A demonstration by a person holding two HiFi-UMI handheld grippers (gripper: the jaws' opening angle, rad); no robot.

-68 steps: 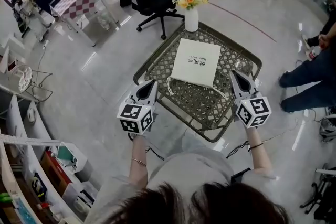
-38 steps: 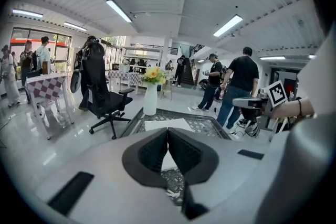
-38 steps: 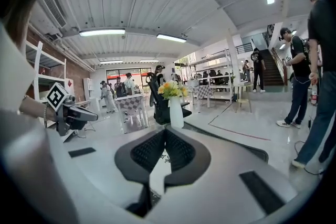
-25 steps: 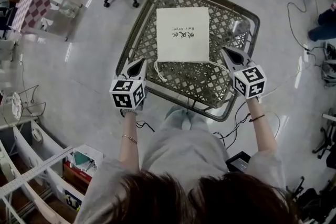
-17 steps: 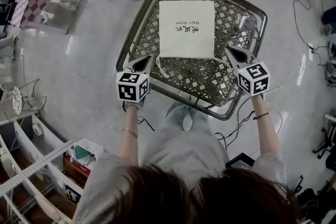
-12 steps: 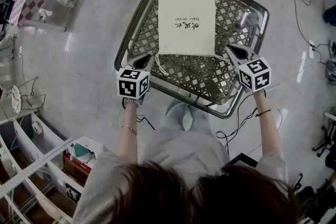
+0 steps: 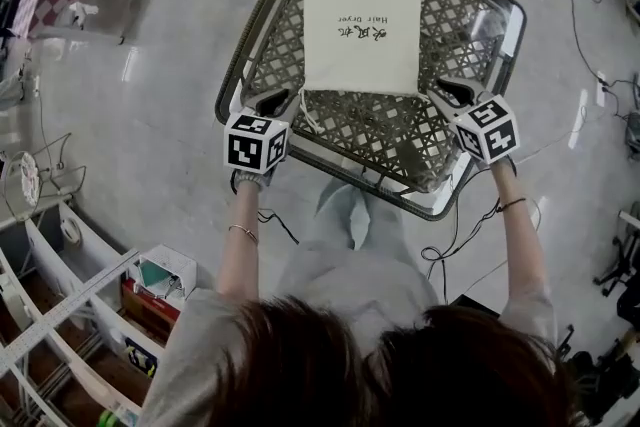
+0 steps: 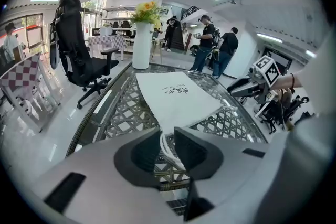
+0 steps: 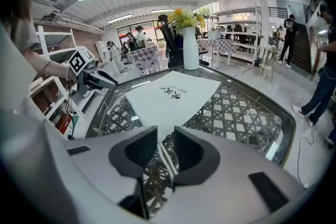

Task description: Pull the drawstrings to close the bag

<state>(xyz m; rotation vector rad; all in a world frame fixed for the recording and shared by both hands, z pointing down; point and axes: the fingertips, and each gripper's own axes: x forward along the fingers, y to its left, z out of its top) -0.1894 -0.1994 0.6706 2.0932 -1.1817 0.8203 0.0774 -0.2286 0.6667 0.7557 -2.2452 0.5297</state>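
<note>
Polished flooring is surrounding a lattice table (image 7: 238, 65) with a glass top. The white bag (image 7: 362, 33) is lying flat on it, just ahead of both sets of jaws, with its mouth edge facing them. The left gripper (image 8: 167, 135) is standing with its jaws parted, having just been opening, and the left drawstring (image 8: 168, 148) is running loose through the gap without being pinched. The right gripper (image 9: 165, 138) is doing the same: its jaws are released, having just been opening, and the right drawstring (image 9: 164, 157) is lying between them ungripped. By my reading the task is barely beginning. The mouth is showing full width with no gathering, so clamping each cord and drawing the two apart are both remaining.
</note>
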